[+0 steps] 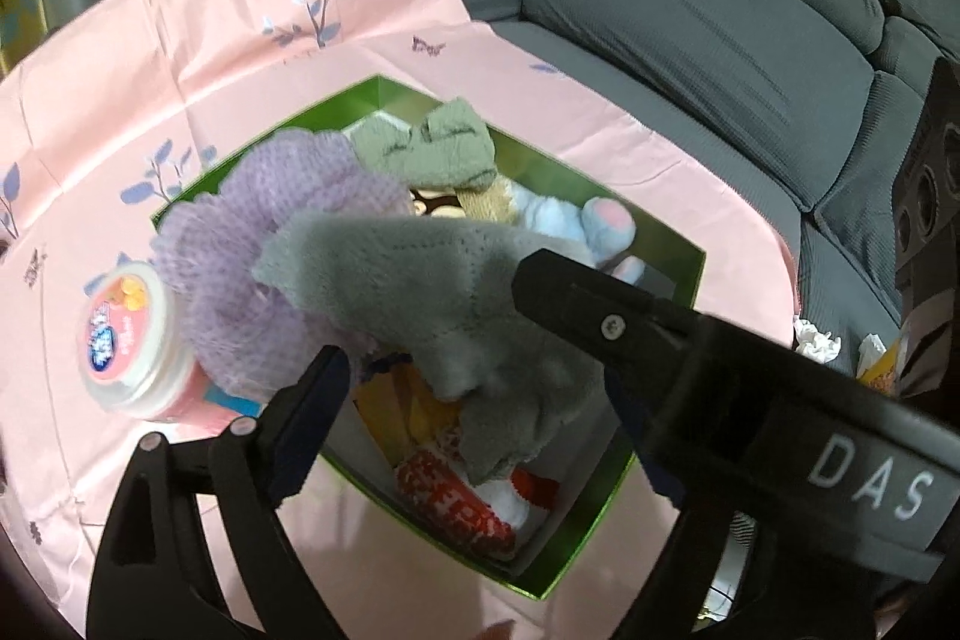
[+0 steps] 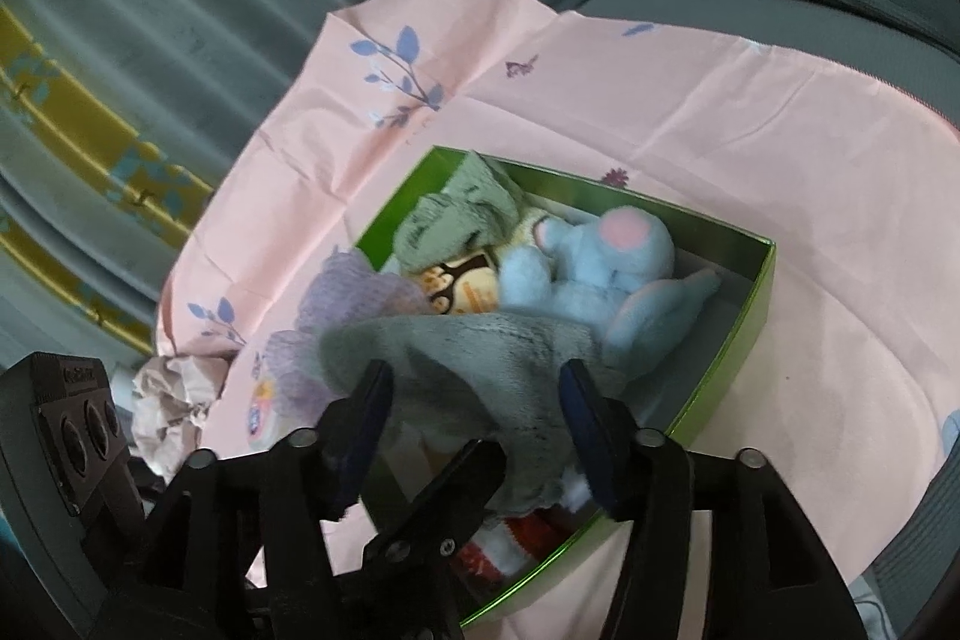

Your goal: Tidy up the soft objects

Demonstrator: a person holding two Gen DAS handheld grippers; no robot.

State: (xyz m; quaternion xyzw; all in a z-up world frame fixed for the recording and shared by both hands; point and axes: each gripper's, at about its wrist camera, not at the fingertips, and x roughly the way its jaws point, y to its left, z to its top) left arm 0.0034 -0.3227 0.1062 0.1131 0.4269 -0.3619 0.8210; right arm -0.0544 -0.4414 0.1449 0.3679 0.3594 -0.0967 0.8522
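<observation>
The grey plush cloth (image 1: 420,292) lies draped over the contents of the green box (image 1: 600,508), its far edge resting on the purple mesh pouf (image 1: 252,232) and its near end sagging into the box. Under and around it you can see a sage green cloth (image 1: 432,148) at the far corner, a light blue plush toy (image 2: 588,268) with pink patches on the right, and a red and white item (image 1: 456,502) at the near end.

Your left gripper (image 1: 474,394) is spread wide, its 2 fingers flanking the cloth's near end with gaps on both sides. Your right gripper (image 2: 474,424) is also parted, with the cloth between its fingers; you cannot tell from the right wrist view whether the pads touch it.

The box sits on a pink floral sheet (image 1: 180,40), a pink-lidded tub (image 1: 138,334) just beside its left wall. A grey sofa (image 1: 720,28) lies beyond.
</observation>
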